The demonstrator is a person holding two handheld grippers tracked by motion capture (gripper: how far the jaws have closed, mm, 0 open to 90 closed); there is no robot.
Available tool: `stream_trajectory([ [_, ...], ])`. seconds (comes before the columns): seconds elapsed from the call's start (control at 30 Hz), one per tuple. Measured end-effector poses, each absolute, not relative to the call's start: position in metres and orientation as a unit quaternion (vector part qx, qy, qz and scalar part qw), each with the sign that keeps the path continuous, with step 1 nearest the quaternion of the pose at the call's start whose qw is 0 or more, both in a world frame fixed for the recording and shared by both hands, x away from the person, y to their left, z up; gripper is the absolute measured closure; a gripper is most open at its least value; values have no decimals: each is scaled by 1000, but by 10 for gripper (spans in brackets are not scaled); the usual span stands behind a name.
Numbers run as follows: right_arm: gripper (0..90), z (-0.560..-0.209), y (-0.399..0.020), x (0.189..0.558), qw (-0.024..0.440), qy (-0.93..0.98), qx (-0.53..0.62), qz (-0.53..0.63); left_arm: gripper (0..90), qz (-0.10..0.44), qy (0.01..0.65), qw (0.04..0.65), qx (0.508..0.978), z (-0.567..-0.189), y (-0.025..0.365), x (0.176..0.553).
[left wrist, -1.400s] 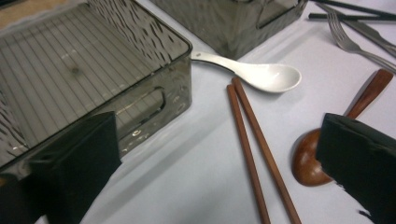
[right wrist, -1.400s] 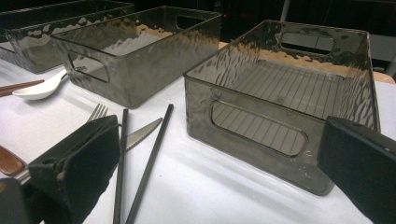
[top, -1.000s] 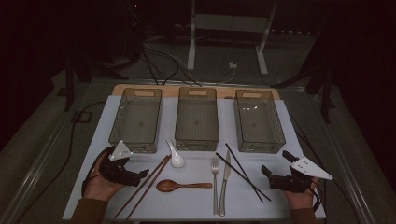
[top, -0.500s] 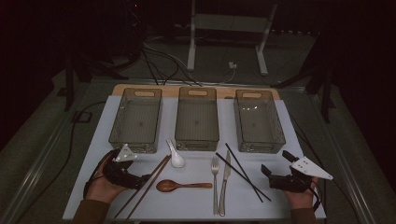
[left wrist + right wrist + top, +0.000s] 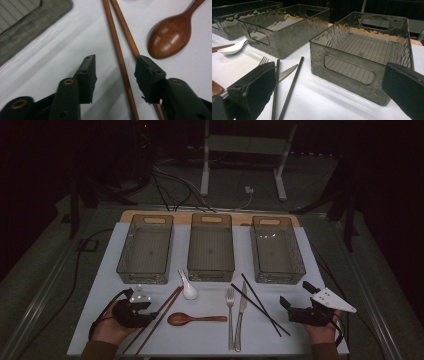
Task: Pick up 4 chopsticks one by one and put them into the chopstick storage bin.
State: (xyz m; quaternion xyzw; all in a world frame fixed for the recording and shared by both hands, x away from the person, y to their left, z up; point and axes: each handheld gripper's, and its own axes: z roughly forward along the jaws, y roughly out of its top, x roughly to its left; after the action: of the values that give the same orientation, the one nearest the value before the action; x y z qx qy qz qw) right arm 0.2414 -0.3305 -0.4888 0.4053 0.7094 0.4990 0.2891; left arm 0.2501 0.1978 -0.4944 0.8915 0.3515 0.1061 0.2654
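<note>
Black two-jawed tools (image 5: 135, 312), brown sleeves (image 5: 100, 351)

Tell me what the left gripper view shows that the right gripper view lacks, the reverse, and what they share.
Left gripper view: the left gripper, jaws have just been closing around the brown chopsticks, one pad not yet touching. Right gripper view: the open right gripper, black chopsticks, fork, knife, white spoon. Both: brown chopsticks, wooden spoon, left bin, white mat.
</note>
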Motion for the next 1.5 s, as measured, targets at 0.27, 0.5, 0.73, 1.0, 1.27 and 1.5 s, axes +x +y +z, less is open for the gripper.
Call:
stream_trajectory([
  [0.27, 0, -489, -330, 242, 290, 710, 405, 498, 693, 106, 345, 238, 901, -502, 191, 251],
  [0.5, 0, -489, -331, 242, 293, 711, 404, 495, 801, 107, 343, 231, 904, -504, 181, 255],
  [0.73, 0, -489, -330, 242, 292, 712, 404, 494, 850, 97, 359, 237, 898, -505, 182, 257],
  [1.0, 0, -490, -330, 242, 291, 712, 405, 494, 864, 101, 383, 246, 885, -504, 191, 258],
  [1.27, 0, -490, -329, 242, 290, 713, 404, 494, 865, 114, 394, 265, 873, -493, 202, 257],
  [1.5, 0, -490, -330, 242, 291, 712, 405, 495, 865, 122, 397, 275, 867, -481, 207, 260],
])
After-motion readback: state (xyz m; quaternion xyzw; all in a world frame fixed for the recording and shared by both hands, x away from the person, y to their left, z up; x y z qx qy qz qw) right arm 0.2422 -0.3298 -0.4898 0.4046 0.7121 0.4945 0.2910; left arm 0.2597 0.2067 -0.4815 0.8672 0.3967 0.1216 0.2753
